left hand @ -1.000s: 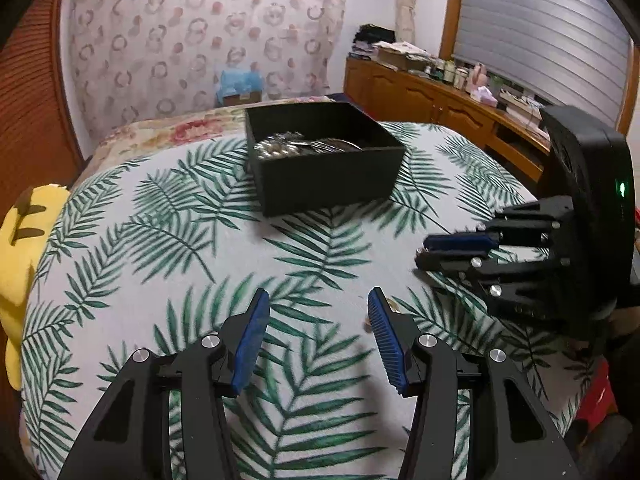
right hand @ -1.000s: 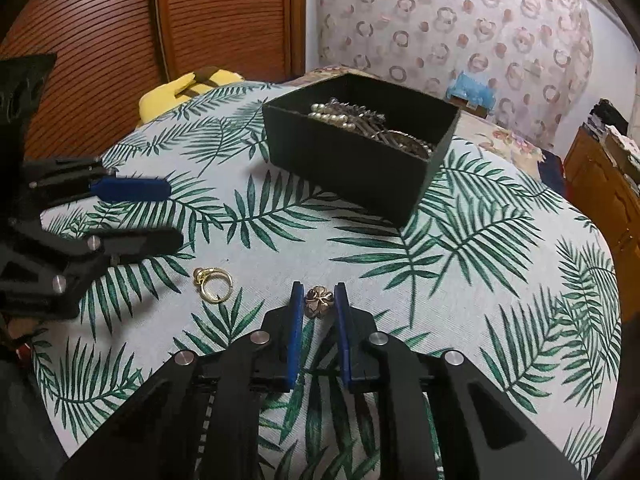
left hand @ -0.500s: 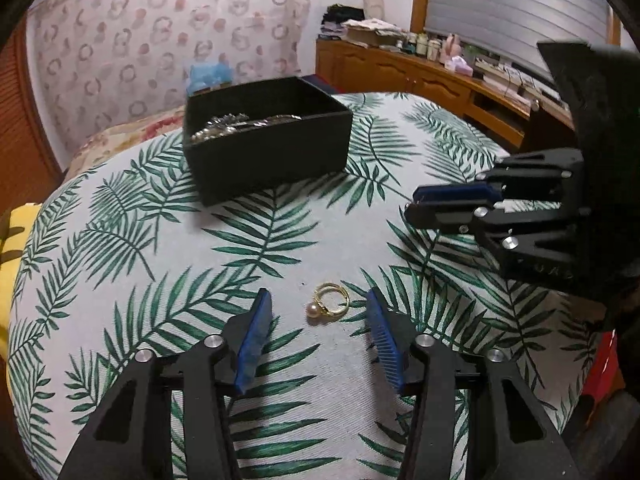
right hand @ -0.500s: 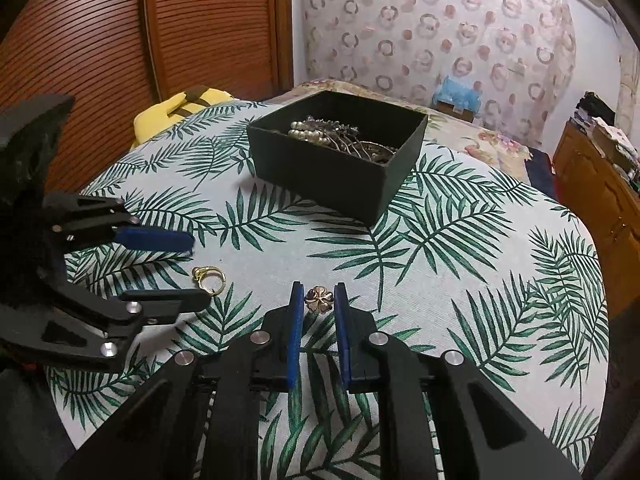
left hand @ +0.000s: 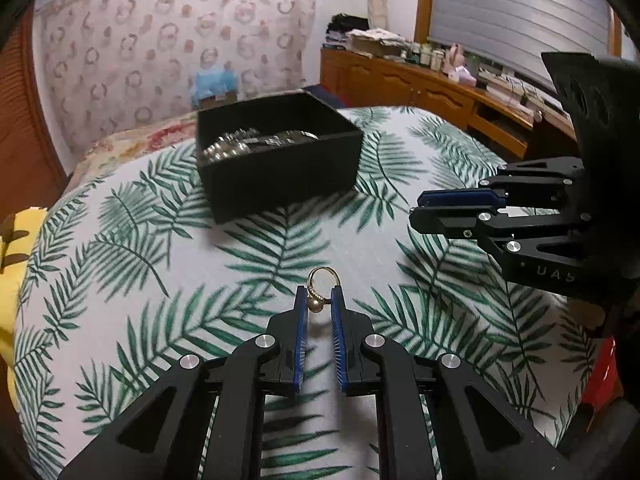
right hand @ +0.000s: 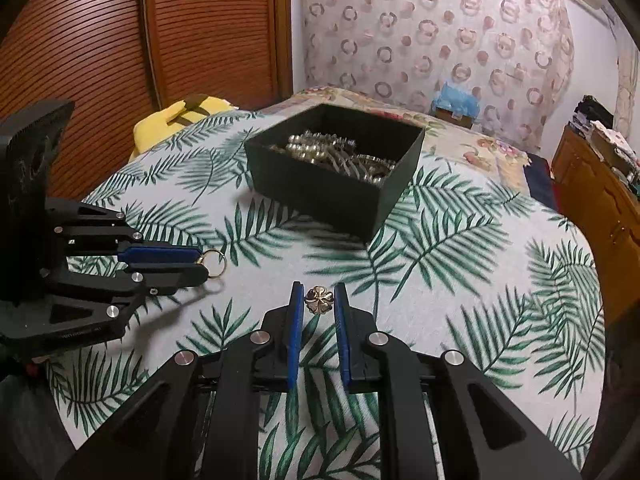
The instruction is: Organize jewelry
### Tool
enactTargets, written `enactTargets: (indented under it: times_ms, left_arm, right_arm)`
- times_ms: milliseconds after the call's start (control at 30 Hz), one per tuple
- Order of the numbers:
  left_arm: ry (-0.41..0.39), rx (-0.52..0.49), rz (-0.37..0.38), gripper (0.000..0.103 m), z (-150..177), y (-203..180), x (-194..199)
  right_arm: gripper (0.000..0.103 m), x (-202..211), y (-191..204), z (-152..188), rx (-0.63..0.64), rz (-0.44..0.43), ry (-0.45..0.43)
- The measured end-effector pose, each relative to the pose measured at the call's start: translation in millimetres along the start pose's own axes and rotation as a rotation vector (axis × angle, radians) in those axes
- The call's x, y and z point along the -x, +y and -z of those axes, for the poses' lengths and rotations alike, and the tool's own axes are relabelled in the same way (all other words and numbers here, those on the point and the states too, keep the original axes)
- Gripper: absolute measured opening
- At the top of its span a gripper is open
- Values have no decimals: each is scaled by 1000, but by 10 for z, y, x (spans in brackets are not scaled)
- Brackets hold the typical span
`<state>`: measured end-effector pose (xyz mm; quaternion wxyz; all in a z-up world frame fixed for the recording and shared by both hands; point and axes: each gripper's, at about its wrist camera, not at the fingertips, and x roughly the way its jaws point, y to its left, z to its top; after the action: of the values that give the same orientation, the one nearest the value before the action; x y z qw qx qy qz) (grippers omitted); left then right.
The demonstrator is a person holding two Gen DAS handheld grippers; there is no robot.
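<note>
My left gripper [left hand: 318, 298] is shut on a gold pearl ring [left hand: 320, 286], held just above the leaf-print cloth; it also shows in the right wrist view [right hand: 216, 262] at my left gripper's [right hand: 198, 262] tip. My right gripper [right hand: 318, 300] is shut on a gold flower-shaped brooch [right hand: 319, 300]. In the left wrist view my right gripper [left hand: 418, 206] is at the right, its load hidden. An open black box [left hand: 280, 176] with pearls and metal jewelry stands beyond both, also seen in the right wrist view [right hand: 332, 196].
The round table wears a white cloth with green palm leaves [right hand: 480, 300]. A yellow plush toy [right hand: 180, 120] lies past the table's far left edge. A wooden sideboard [left hand: 420, 88] with clutter stands to the right, a slatted wooden door [right hand: 120, 40] to the left.
My left gripper closed on the pearl ring, which lay between its open fingers half a second ago. My right gripper stays shut on the brooch and moved closer to the box.
</note>
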<state>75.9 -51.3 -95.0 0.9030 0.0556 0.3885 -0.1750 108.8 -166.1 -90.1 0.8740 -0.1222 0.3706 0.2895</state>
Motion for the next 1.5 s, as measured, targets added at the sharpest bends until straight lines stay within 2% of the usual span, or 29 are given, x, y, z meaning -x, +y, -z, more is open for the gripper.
enactTargets:
  times_ms: [400, 833, 1333, 1433, 1500]
  left_arm:
    - [-72, 23, -51, 11, -395, 262, 23]
    - [-112, 42, -78, 11, -659, 429, -4]
    - [-112, 50, -96, 11, -871, 473, -175]
    - [-114, 51, -99, 11, -908, 470, -185]
    - [-113, 55, -101, 13, -912, 469, -187]
  right_arm:
    - [17, 9, -212, -517, -17, 33, -86]
    - [17, -311, -323, -844, -41, 28, -119]
    - [20, -246, -373, -773, -65, 50, -129]
    - [26, -191, -361, -735, -70, 51, -137]
    - [26, -151, -357, -713, -76, 50, -144]
